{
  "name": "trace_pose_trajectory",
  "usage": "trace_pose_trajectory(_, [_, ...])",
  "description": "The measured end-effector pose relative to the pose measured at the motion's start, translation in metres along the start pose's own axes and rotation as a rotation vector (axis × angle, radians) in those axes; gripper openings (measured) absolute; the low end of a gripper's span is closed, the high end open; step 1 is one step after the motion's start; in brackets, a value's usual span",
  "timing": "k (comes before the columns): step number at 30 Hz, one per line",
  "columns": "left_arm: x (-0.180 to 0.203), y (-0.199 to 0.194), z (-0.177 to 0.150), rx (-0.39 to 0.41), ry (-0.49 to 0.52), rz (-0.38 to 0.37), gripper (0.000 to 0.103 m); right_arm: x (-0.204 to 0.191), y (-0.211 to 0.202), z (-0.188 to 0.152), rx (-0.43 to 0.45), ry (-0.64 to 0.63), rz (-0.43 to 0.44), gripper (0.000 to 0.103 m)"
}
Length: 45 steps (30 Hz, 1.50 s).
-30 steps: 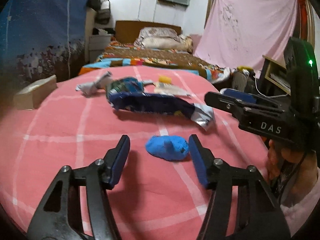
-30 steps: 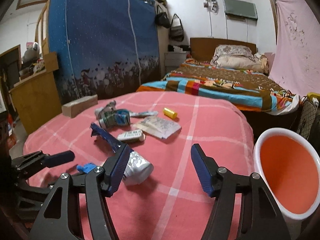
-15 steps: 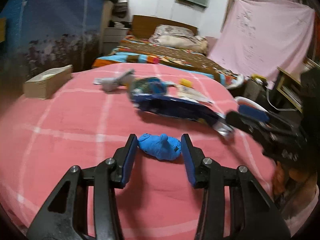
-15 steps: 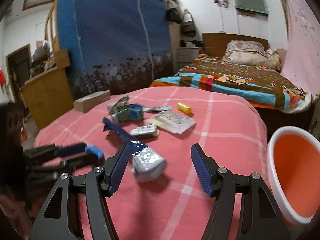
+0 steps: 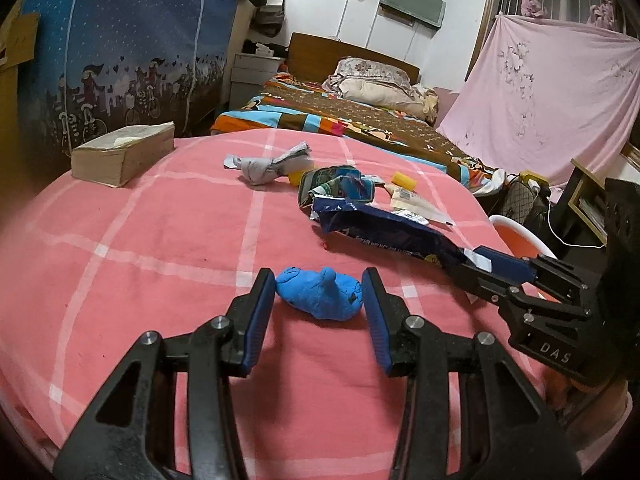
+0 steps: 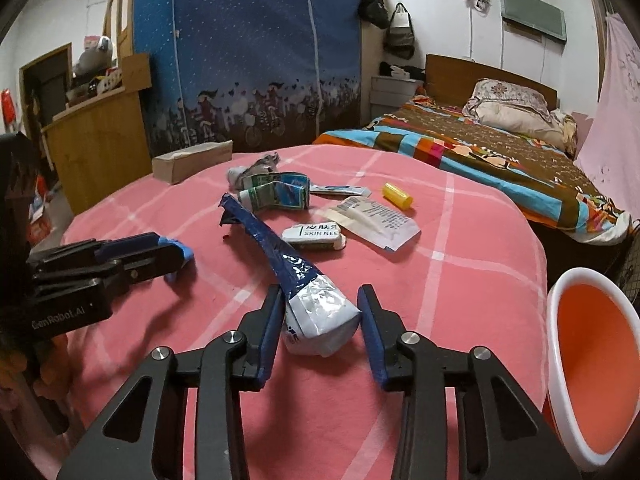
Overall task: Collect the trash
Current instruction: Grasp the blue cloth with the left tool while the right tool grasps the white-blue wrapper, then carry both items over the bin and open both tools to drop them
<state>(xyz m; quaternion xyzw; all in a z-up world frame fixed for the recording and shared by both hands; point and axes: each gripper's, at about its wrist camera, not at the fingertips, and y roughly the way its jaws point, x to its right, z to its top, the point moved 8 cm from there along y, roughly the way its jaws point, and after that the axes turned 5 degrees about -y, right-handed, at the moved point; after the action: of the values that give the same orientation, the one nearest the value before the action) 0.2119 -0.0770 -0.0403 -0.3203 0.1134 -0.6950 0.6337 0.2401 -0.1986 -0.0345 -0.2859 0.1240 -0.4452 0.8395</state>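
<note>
A crumpled blue wad (image 5: 320, 293) lies on the pink checked bedspread (image 5: 160, 248). My left gripper (image 5: 319, 292) has closed on it, both pads touching its sides; it also shows in the right wrist view (image 6: 176, 250). A long blue and silver snack wrapper (image 6: 296, 276) lies across the bed. My right gripper (image 6: 320, 312) straddles its silver end, left pad touching, right pad just clear; it shows in the left wrist view (image 5: 492, 268). An orange bin with white rim (image 6: 592, 368) stands at the right.
More trash lies further back: a grey wad (image 5: 264, 168), a green-blue crushed carton (image 6: 280, 194), a white skin-care packet (image 6: 316, 237), a flat white sachet (image 6: 376, 218), a yellow cap (image 6: 397, 196). A tissue box (image 5: 124, 152) sits at the bed's left edge.
My left gripper has closed from wide open onto the blue wad. My right gripper has moved forward over the wrapper's silver end and narrowed around it.
</note>
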Motion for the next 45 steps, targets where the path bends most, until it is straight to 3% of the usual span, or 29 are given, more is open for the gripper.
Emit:
trace_pose_trajectory(8, [0.005, -0.012, 0.011, 0.087, 0.001, -0.01, 0.026, 0.001, -0.018, 0.007, 0.093, -0.003, -0.032, 0.034])
trace_pose_trajectory(16, [0.033, -0.035, 0.039, 0.265, 0.106, -0.022, 0.026, 0.017, -0.061, 0.025, 0.321, 0.042, -0.134, 0.034])
trace_pose_trajectory(21, [0.06, -0.048, 0.06, 0.369, 0.153, -0.078, 0.026, 0.035, -0.093, 0.035, 0.492, 0.103, -0.199, 0.034])
trace_pose_trajectory(28, [0.105, -0.056, 0.079, 0.444, 0.237, -0.197, 0.026, 0.059, -0.127, 0.032, 0.637, 0.149, -0.32, 0.034])
trace_pose_trajectory(37, [0.162, -0.046, 0.094, 0.444, 0.292, -0.353, 0.026, 0.105, -0.16, 0.019, 0.707, 0.234, -0.492, 0.034])
trace_pose_trajectory(45, [0.216, -0.025, 0.084, 0.355, 0.306, -0.49, 0.026, 0.148, -0.179, -0.002, 0.711, 0.338, -0.606, 0.034])
